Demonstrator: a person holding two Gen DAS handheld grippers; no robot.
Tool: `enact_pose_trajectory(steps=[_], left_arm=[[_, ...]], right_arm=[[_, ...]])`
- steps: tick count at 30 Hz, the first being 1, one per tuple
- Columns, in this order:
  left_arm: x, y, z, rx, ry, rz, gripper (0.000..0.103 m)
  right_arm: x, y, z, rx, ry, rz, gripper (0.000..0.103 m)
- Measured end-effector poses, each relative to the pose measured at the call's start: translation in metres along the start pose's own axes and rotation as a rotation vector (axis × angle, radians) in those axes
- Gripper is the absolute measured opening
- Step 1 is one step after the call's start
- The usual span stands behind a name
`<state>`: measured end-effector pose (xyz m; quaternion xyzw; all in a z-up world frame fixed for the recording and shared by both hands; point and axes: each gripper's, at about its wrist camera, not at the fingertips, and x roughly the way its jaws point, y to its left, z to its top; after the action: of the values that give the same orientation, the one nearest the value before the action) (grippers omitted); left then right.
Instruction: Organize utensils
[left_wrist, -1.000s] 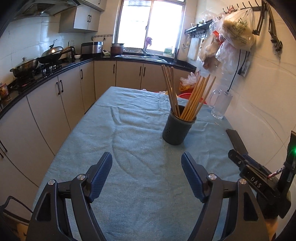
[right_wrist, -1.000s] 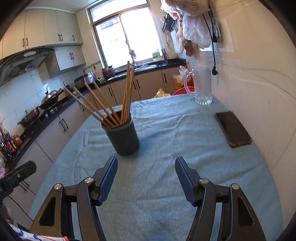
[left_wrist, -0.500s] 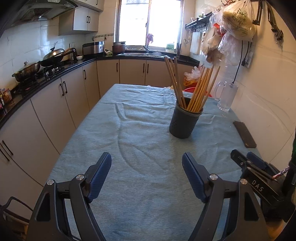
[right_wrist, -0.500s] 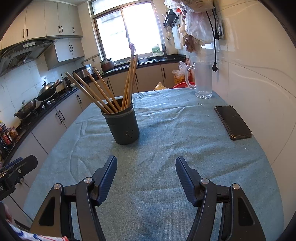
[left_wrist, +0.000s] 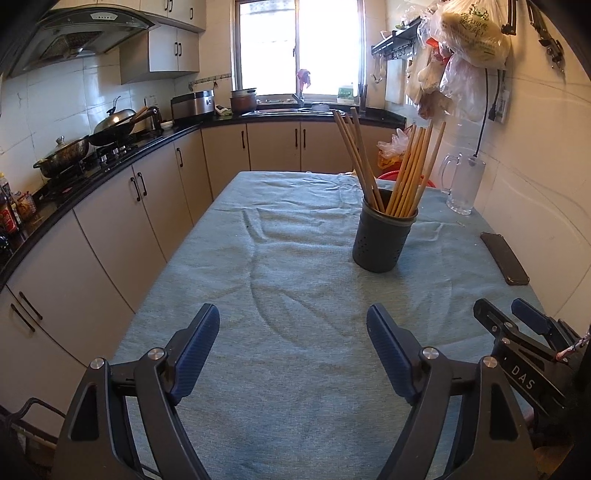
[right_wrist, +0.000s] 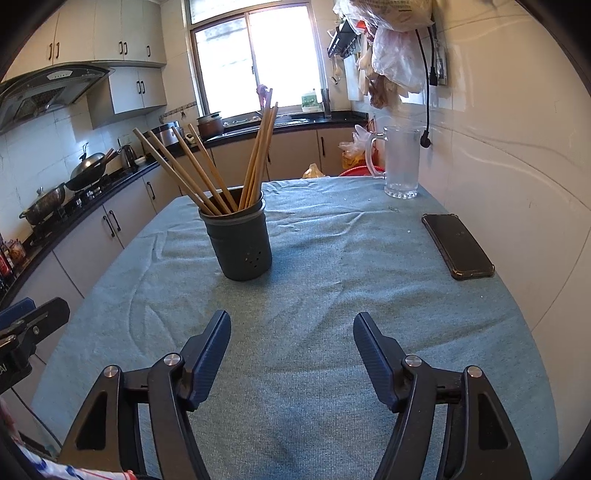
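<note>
A dark grey perforated utensil holder (left_wrist: 384, 238) (right_wrist: 240, 242) stands upright on the blue tablecloth (left_wrist: 295, 280) (right_wrist: 332, 258), with several long wooden chopsticks (left_wrist: 402, 173) (right_wrist: 207, 173) fanned out inside it. My left gripper (left_wrist: 293, 330) hovers over the near cloth, well short of the holder; its jaws are opening with nothing between them. My right gripper (right_wrist: 291, 332) is likewise near the table's front, its jaws opening and empty. In the left wrist view the right gripper (left_wrist: 517, 325) shows at the lower right. The left gripper's tips (right_wrist: 33, 314) poke in at the right wrist view's left edge.
A black phone (left_wrist: 504, 258) (right_wrist: 458, 245) lies near the right-hand wall. A glass mug (left_wrist: 463, 184) (right_wrist: 400, 166) stands at the far right corner. Kitchen cabinets (left_wrist: 122, 206) and a stove with pans (left_wrist: 110, 129) run along the left. Bags (left_wrist: 465, 48) hang on the wall.
Both views have tilted up slightly and rolled, so the holder sits lower and more level in frame. Each gripper's jaws have spread a little wider. Nothing on the table moved.
</note>
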<state>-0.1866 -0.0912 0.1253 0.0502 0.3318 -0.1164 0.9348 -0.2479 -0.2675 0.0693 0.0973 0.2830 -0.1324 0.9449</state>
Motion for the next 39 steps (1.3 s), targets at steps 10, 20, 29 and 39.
enact_pose_trajectory(steps=[10, 20, 29, 39], left_arm=[[0.0, 0.001, -0.002, 0.003, -0.016, 0.039, 0.082], [-0.023, 0.006, 0.001, -0.011, -0.166, 0.176, 0.096], [-0.064, 0.017, 0.003, -0.082, -0.376, 0.274, 0.103], [-0.067, 0.018, 0.003, -0.095, -0.346, 0.196, 0.103]], right_arm=[[0.0, 0.006, -0.004, -0.022, 0.0, -0.015, 0.075], [-0.008, 0.012, -0.005, -0.04, -0.021, -0.029, 0.076], [-0.009, 0.012, -0.005, -0.041, -0.024, -0.028, 0.076], [-0.018, 0.02, -0.009, -0.073, -0.052, -0.031, 0.077]])
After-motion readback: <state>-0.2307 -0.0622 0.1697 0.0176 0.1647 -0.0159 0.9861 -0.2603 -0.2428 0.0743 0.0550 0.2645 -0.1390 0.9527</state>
